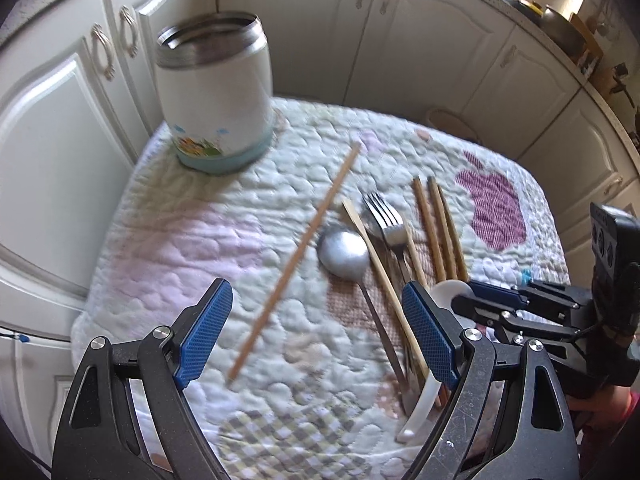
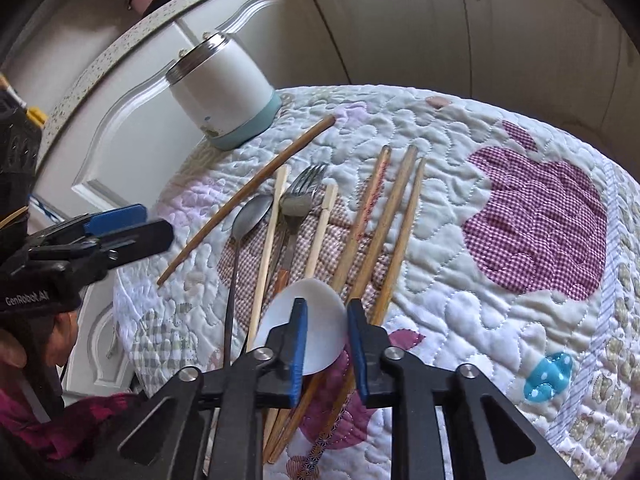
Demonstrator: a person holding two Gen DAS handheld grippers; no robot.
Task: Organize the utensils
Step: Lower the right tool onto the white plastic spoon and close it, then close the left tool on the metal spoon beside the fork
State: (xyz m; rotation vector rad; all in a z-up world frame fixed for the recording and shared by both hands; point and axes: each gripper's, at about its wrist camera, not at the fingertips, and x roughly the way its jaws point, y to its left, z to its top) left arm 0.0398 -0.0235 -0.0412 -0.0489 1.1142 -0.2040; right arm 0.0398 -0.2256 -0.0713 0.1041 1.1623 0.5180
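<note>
A white steel-rimmed jar stands open at the far left of the quilted table; it also shows in the right wrist view. One chopstick lies diagonally apart from the rest. A metal spoon, a fork, pale chopsticks and brown chopsticks lie side by side. My left gripper is open above the lone chopstick. My right gripper is partly open around the bowl of a white ceramic spoon, and the jaws are not closed on it.
The quilt with a purple apple patch covers a small table. Cream cabinet doors surround it on the far and left sides. A countertop with pots runs at the far right.
</note>
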